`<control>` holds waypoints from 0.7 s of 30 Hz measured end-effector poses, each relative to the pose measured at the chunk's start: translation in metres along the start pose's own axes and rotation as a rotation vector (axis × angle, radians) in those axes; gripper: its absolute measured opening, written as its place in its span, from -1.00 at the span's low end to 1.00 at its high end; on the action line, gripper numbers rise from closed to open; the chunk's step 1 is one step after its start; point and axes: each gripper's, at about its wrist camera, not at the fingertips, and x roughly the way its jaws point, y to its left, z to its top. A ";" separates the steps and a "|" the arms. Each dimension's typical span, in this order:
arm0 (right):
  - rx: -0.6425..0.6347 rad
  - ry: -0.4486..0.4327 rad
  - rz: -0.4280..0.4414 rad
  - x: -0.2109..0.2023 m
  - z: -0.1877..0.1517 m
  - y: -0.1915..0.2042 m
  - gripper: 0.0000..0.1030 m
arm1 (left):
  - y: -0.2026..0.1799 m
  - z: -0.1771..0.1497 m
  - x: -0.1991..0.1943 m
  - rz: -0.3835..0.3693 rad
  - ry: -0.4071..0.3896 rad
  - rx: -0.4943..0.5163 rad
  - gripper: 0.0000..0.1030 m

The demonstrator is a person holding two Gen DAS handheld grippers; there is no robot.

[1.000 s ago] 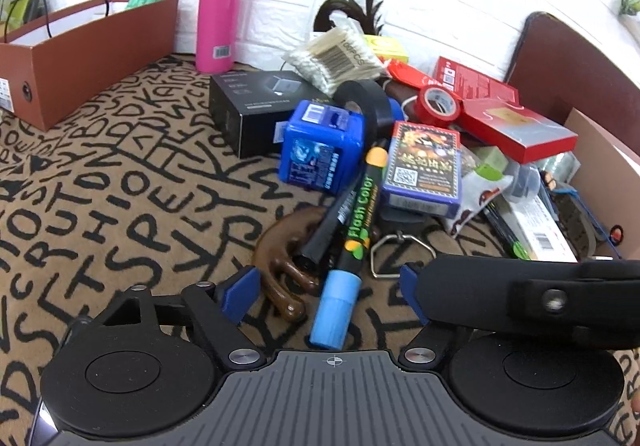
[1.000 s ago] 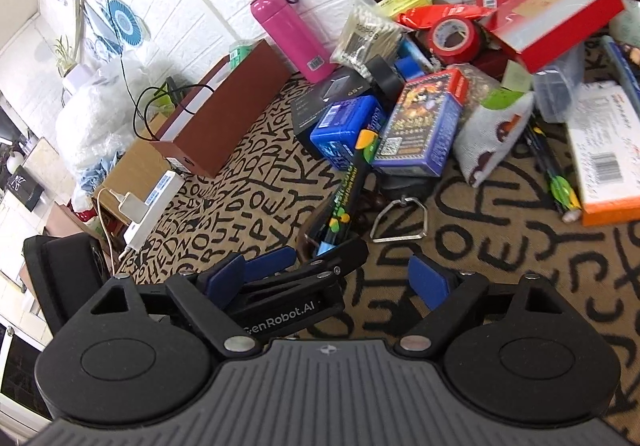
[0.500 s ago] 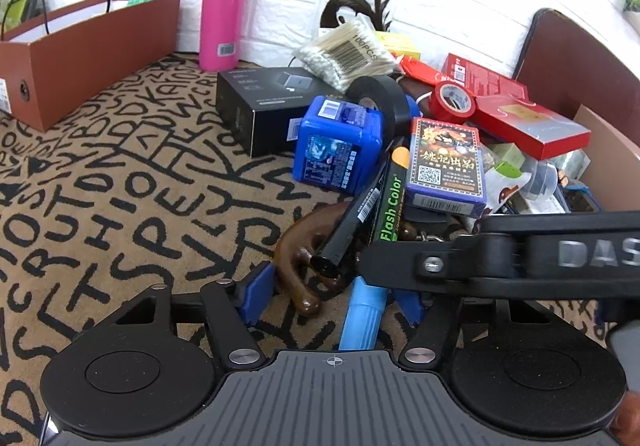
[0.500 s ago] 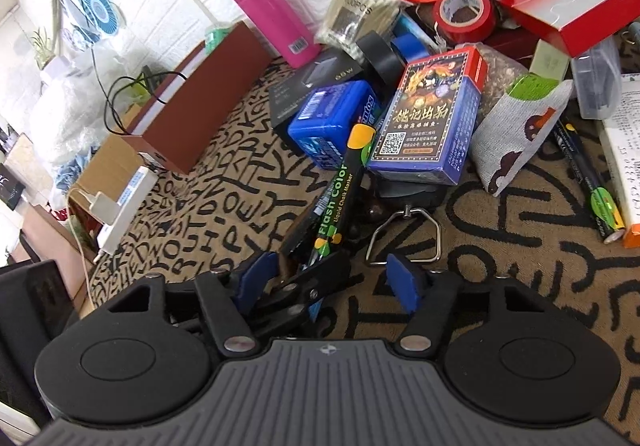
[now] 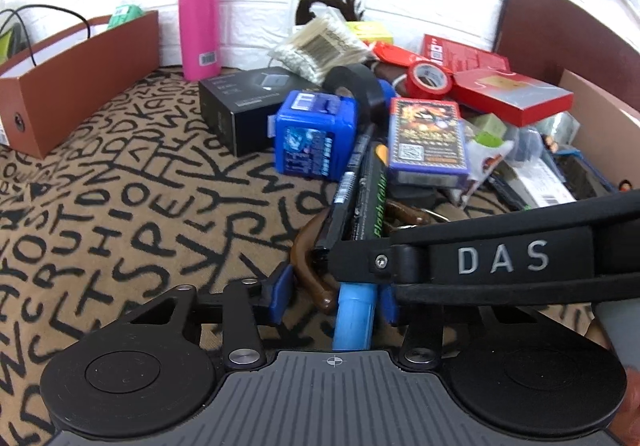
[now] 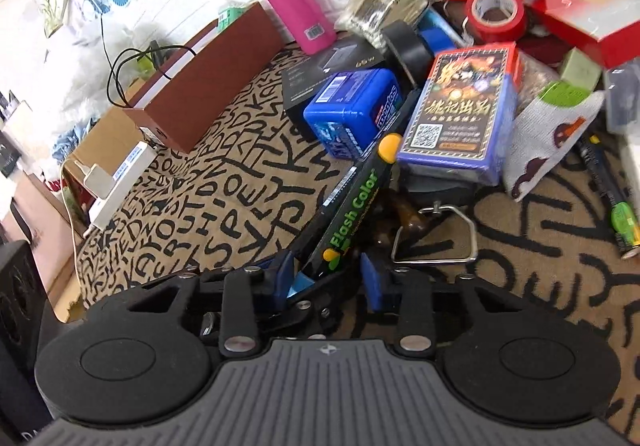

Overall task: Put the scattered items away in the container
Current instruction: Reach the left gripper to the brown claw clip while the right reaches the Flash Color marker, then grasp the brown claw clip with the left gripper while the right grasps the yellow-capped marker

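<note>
On the far left of the letter-patterned bench stood the brown container, well apart from the heap. Both tongs met at one "Flash Color" marker. The left tongs straddled its blue cap, pads close beside it; firm grip cannot be told. The right tongs stood part-open around the same end, holding nothing clearly. Judged from here, one tool should yield, and the marker be lifted clear of the black pen and brown hook alongside. Countable: one pink flask, one blue tub, one card box, two tape rolls, black and red.
</note>
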 end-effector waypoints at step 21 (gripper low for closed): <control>0.137 -0.017 -0.038 -0.114 -0.077 -0.065 -0.18 | -0.102 -0.057 -0.046 -0.241 0.105 0.049 0.02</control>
